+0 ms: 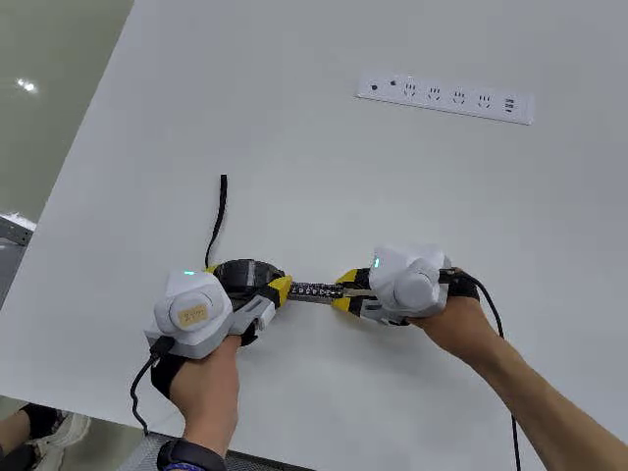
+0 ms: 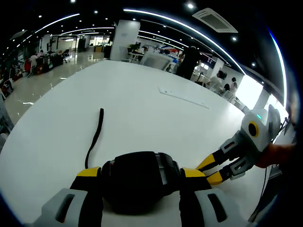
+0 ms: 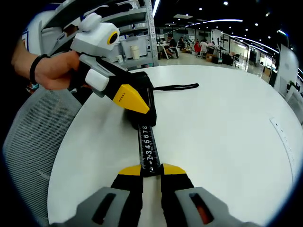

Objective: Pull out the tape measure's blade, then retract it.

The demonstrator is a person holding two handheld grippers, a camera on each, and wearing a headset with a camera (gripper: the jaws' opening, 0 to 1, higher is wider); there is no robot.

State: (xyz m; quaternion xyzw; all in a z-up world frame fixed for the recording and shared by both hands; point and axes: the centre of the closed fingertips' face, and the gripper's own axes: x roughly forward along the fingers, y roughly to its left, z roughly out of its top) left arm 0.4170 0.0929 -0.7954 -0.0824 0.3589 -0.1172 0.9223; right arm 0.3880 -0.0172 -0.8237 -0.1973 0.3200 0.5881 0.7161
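Near the front edge of the white table sits the tape measure. The left gripper squeezes its black case from both sides, with the jaws pressed against it. The right gripper has its jaws pinched on the blade, close to the tip. Just a short bit of blade is out. It runs flat and straight between the two grippers.

The case is round and chunky, with a dull, rubbery look, so it likely grips well and feels a bit heavy. Holding it by its two sides seems best. The blade is thin and dark, with white numbers. It looks like springy metal: stiff when short, but it may flop when long. It is smooth, so it may slip out of a weak pinch, and it likely snaps back fast if let go. Its edges may be sharp. A soft black strap lies loose on the table behind the case. The table is smooth and hard.
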